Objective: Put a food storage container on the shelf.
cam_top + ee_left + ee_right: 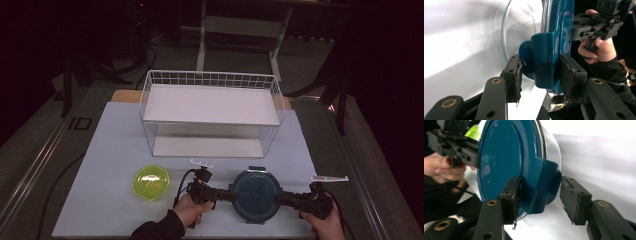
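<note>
A round glass container (257, 196) with a teal lid (256, 192) sits near the front edge of the desk (100, 150), between the two grippers. A yellow-green bowl (150, 182) sits just to its left, and a white wire rack (210, 112) stands further back.

Left gripper (231, 195): jaws about half open, straddling the lid's left clip tab (544, 62). The pad on the lid side touches the tab; the other pad stands a hair off the bulge below it, as far as I can tell. So it's around the tab but not clamped.

Right gripper (280, 199): jaws also partway open, around the opposite clip tab (544, 187). One pad is against the lid side, while the other is clearly apart from the tab w/ bare desk showing in the gap. No grip yet.

Handling, my read: glass body, so prob. heavy for its size, rigid, breakable, and smooth enough to slip. The plastic lid is stiff, and the clip tabs are the only parts that stick out, so they're the sensible hold, one per side. If the tabs hinge, squeezing may pop them open rather than lift the thing. For a lift, both sides should bite evenly and low on the tab, keeping it level; a one-sided pull would tip or skid it on the smooth white sheet.
</note>
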Tool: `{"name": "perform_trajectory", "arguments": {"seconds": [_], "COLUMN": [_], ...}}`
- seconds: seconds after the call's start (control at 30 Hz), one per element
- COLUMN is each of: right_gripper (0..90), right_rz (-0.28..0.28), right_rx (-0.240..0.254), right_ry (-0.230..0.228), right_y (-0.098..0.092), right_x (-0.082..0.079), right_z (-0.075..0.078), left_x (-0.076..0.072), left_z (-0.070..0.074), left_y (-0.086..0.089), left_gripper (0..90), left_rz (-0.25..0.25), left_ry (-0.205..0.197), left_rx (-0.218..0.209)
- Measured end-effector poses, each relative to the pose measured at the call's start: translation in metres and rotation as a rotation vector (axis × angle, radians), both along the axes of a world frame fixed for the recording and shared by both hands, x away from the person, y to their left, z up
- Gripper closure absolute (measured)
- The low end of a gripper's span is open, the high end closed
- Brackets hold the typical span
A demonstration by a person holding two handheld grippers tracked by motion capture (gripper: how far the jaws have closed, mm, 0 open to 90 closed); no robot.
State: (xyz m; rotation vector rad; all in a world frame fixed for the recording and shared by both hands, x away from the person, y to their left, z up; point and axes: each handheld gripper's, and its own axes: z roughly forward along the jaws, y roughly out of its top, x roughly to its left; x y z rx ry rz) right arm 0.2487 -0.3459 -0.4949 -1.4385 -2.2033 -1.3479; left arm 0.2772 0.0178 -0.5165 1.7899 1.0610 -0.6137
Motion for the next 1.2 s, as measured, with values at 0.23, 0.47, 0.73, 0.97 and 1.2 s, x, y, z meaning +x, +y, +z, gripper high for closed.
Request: {"name": "perform_trajectory", "arguments": {"seconds": [0.23,0.47,0.73,0.97,1.2], "right_gripper": [52.6,53.7,55.2,55.2,55.4], "right_rz": [0.026,0.010,-0.005,-0.004,0.008], "right_rx": [0.045,0.039,0.047,0.039,0.045], "right_ry": [0.042,0.071,0.070,0.031,0.000], "right_y": [-0.003,-0.001,-0.002,0.002,0.008], "right_x": [0.002,0.000,-0.004,-0.005,-0.003], "right_z": [-0.004,-0.002,0.000,0.015,0.033], "left_x": [-0.001,-0.005,-0.008,-0.009,-0.009], "left_z": [-0.001,-0.001,0.005,0.018,0.039], "left_y": [0.001,0.001,0.000,0.004,0.011], "left_gripper": [55.2,56.1,57.2,57.3,57.4], "left_rz": [-0.004,0.028,0.024,0.019,0.021], "left_ry": [-0.005,0.005,0.000,-0.014,-0.048], "left_rx": [-0.009,-0.005,0.005,-0.005,-0.006]}}
